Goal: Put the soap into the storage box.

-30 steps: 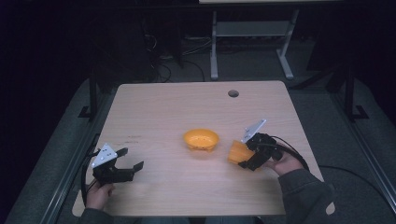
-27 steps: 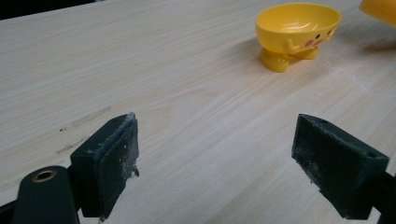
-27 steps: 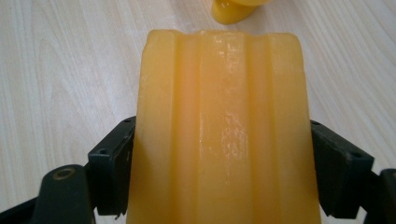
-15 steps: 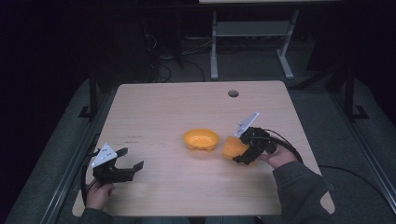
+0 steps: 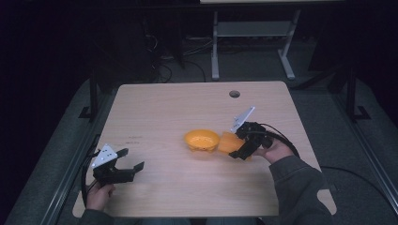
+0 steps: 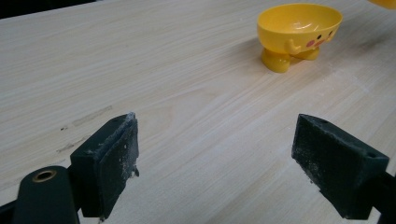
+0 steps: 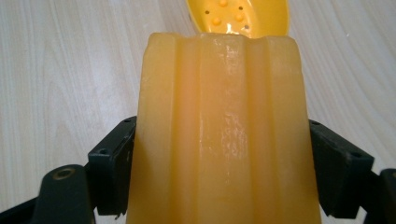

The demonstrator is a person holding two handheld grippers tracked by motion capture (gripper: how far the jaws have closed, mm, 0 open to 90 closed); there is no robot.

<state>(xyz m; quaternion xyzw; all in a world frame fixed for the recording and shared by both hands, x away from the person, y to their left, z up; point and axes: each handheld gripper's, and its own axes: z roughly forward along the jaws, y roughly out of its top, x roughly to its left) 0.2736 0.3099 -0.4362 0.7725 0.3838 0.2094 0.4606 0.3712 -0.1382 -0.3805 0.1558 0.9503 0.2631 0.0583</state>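
Right gripper view: my two black jaws clamp the ribbed orange cup [image 7: 223, 130] from either side, its fluted wall filling the space between the pads, its far rim tipped toward the yellow bowl [image 7: 238, 17] just beyond. From the high view I see the right gripper [image 5: 238, 152] carrying that cup tilted, its mouth beside the bowl's [image 5: 202, 140] near edge — touching or just apart, I cannot tell. I judge the step in hand to be bringing the cup over the bowl, perhaps to tip or set it in. To do it well, I would keep the squeeze steady, since the slick ribbed plastic could slip between the pads, and lift the cup's rim clear of the bowl's lip before moving across. The bowl stands on small feet and looks light — a nudge from the side could slide or topple it.

My left gripper [image 5: 129, 161] waits near the table's [image 5: 164, 103] front left corner, well apart from the bowl, jaws spread wide with nothing between them; its own view shows bare wood grain between the pads [image 6: 106, 163]. If the bowl shifts, I would bring that free gripper in to steady it.
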